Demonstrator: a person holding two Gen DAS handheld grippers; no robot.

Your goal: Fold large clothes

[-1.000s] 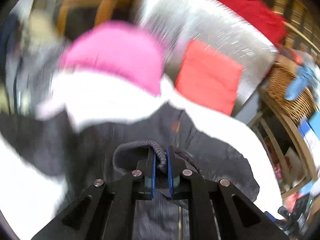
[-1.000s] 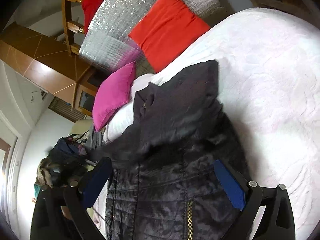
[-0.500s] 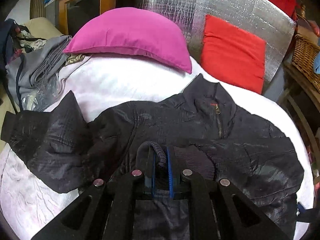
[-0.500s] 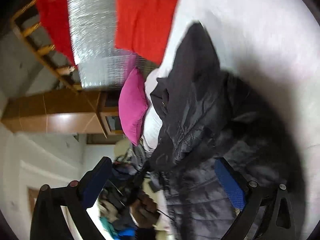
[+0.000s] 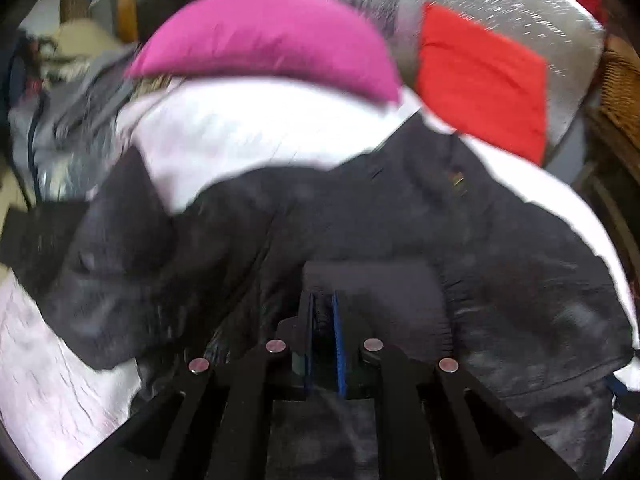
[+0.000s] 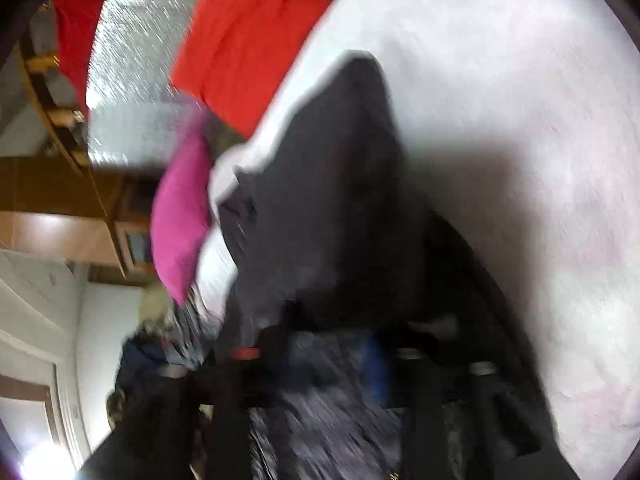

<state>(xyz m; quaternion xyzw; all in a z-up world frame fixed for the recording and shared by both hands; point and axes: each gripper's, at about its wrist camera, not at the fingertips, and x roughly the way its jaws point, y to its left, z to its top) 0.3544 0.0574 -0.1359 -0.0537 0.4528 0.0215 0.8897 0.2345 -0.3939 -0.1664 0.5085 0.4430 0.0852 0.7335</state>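
A black padded jacket (image 5: pixel 440 220) lies spread on the white bed cover (image 5: pixel 260 132). My left gripper (image 5: pixel 322 300) is shut on the jacket's ribbed knit cuff (image 5: pixel 372 280), low over the jacket's middle, with the sleeve folded across the body. The right wrist view is blurred. There my right gripper (image 6: pixel 312 364) is over the jacket (image 6: pixel 340 200) at its quilted lower part. Its jaws are closing with jacket fabric between them, and a gap still shows beside the blue pad (image 6: pixel 376 372).
A pink pillow (image 5: pixel 272 40) and a red cushion (image 5: pixel 480 80) lean on a silver foil panel (image 5: pixel 500 0) at the bed's head. Loose grey clothes (image 5: pixel 72 120) are heaped at the left, a wicker basket (image 5: pixel 620 92) stands at the right. Bare bed cover (image 6: pixel 520 120) lies right of the jacket.
My left gripper has sunk toward the jacket with the cuff still in it. My right gripper has rolled and dropped closer to the jacket, and its jaws have drawn nearer together.
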